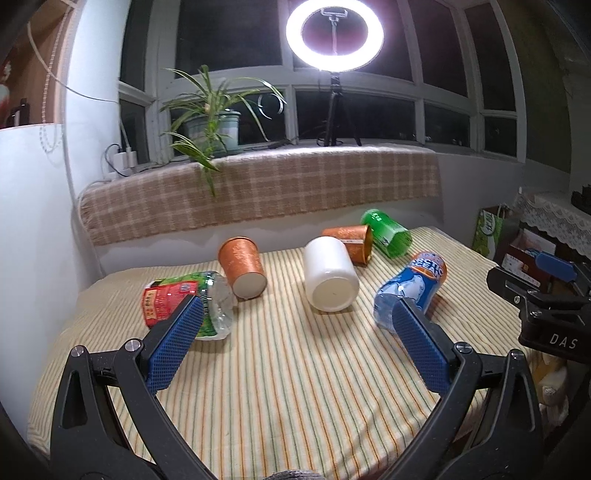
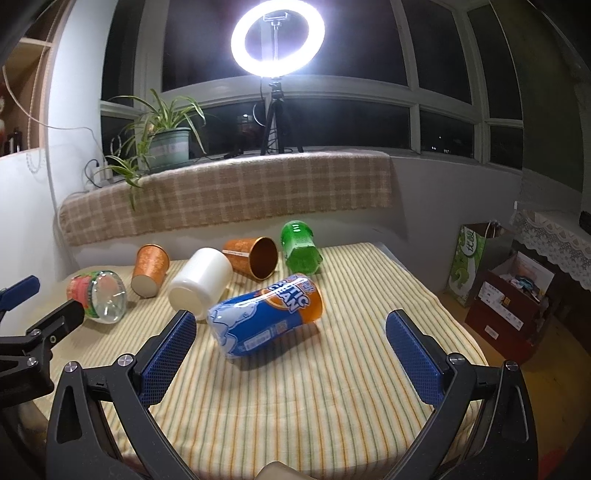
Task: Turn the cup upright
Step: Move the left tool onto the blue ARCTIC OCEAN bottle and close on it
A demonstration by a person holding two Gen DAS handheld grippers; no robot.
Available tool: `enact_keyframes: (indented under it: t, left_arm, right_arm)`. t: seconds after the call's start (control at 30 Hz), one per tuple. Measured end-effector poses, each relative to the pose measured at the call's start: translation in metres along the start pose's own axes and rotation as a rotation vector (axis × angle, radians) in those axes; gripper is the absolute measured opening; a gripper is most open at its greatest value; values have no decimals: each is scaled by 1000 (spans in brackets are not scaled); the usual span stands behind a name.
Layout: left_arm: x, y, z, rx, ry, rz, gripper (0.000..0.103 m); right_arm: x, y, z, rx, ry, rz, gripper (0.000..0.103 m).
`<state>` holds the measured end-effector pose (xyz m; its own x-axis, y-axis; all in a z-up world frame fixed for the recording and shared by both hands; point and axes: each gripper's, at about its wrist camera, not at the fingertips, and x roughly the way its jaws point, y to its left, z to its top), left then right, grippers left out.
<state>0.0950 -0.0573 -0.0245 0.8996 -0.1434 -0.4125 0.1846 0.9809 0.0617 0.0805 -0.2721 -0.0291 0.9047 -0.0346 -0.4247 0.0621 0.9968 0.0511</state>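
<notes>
Several cups lie on their sides on the striped table (image 1: 295, 387). A white cup (image 1: 330, 273) lies in the middle, base toward me; it also shows in the right wrist view (image 2: 201, 282). Two orange cups (image 1: 242, 267) (image 1: 349, 242) lie behind it, the right one's mouth showing in the right wrist view (image 2: 253, 256). A blue cut bottle (image 2: 264, 317), a green one (image 2: 299, 249) and a red-labelled clear one (image 1: 188, 304) also lie down. My left gripper (image 1: 295, 317) is open and empty before the white cup. My right gripper (image 2: 291, 328) is open around the blue bottle's near end, not touching.
A plaid-covered ledge (image 1: 258, 192) runs behind the table, with a potted plant (image 1: 210, 125) and a ring light on a tripod (image 1: 334, 33). Boxes and a green bag (image 2: 469, 258) stand on the floor to the right. The table's right edge drops off there.
</notes>
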Motion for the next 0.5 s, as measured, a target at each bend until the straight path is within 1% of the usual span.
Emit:
enact_keyframes:
  t: [0.13,0.33,0.43,0.47,0.5]
  left_arm:
    - [9,-8,5,48,24,-45,103]
    - [31,-26,19,119,107,-178,103]
    - [48,-38,29,164,166,-261,103]
    - [57,-44,33,178,201,-298,102]
    - [63,-47,35,186,226,-318,99]
  right_arm:
    - [2,-6,-4,4,19,-11,102]
    - [8,-17,-13,11,63,-25,102]
    - [10,-23,-17,16,79,-34,102]
    - [10,-26,-19,20,86,-40,102]
    - [11,-29,-21,25,93,-42,102]
